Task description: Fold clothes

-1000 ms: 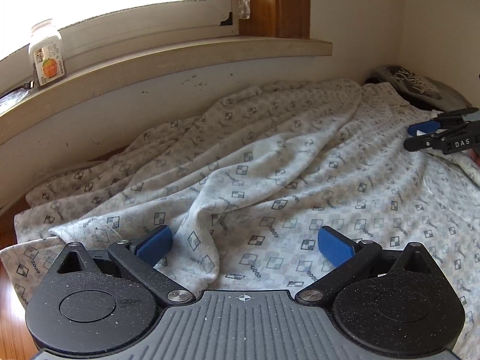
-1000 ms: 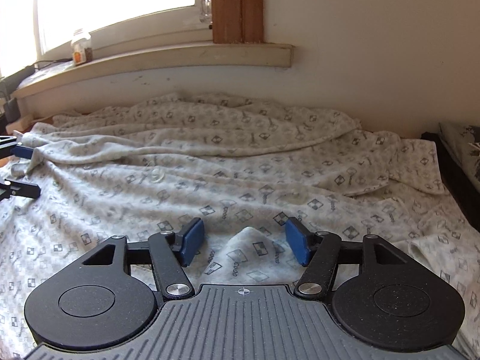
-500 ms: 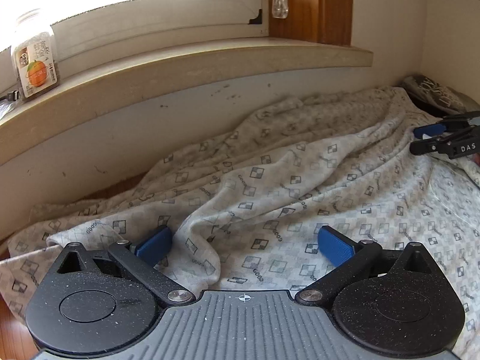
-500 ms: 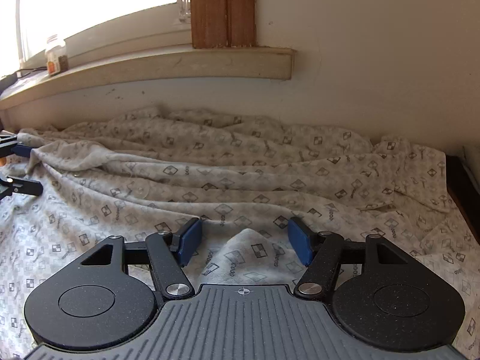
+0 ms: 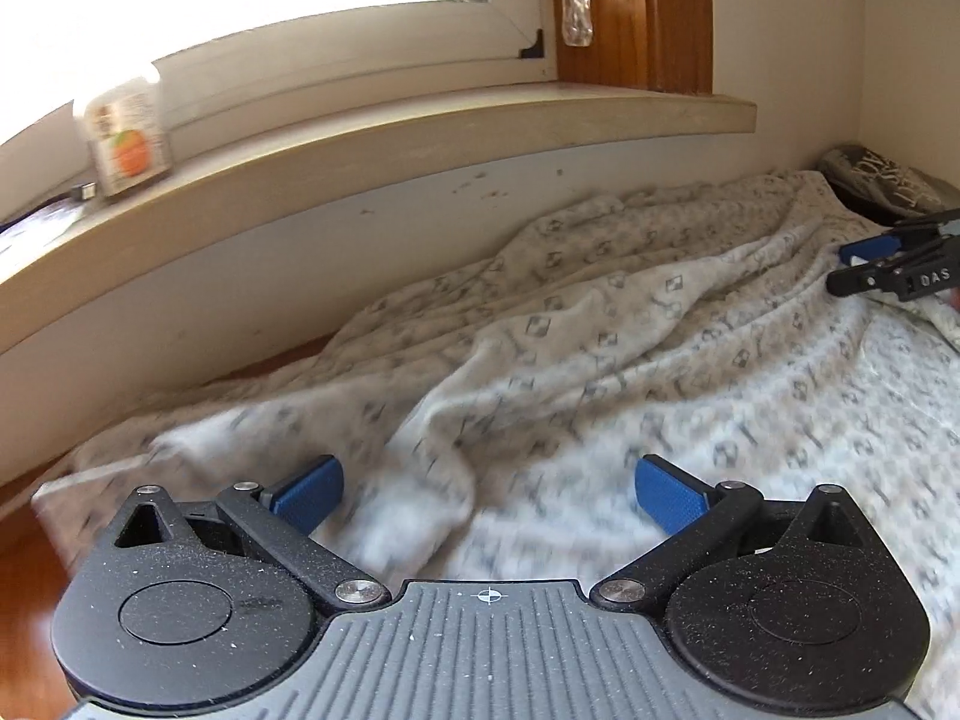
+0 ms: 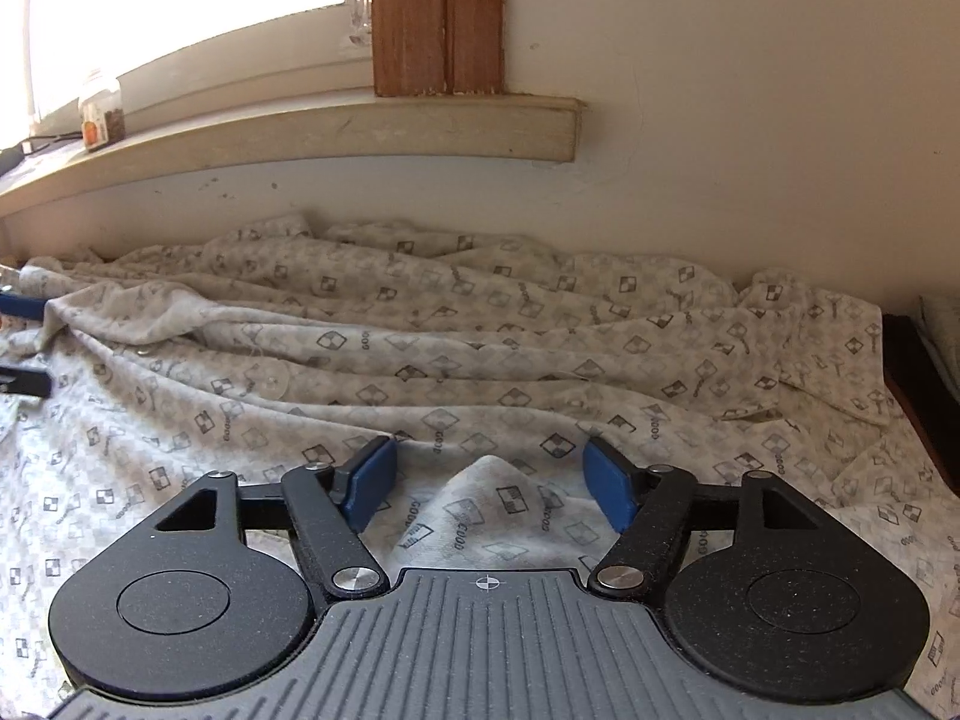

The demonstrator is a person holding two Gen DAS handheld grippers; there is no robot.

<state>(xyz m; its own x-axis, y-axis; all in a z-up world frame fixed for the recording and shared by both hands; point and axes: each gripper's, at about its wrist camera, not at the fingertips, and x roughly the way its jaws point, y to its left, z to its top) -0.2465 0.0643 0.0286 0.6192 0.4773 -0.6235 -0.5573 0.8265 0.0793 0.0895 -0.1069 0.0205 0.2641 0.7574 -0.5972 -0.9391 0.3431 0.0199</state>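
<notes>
From your left wrist camera, your left gripper (image 5: 489, 492) has slid toward the window wall since a second ago: the sill (image 5: 420, 138) and the jar (image 5: 123, 144) on it loom larger, and the patterned garment (image 5: 600, 372) is bunched up against the wall. Its jaws stand wide apart with a ridge of cloth rising between the pads, which do not press on it, so nothing is gripped. The near cloth is blurred, and your right gripper (image 5: 882, 267) is cut off at the frame's right edge.

From your right wrist camera, your right gripper (image 6: 489, 480) has just been opening its jaws; a peak of the garment (image 6: 480, 348) stands between the pads, released. That suggests the carried edge is now laid down. The far hem against the wall is buried in folds, and a dark object at the right edge is too cropped to identify.
</notes>
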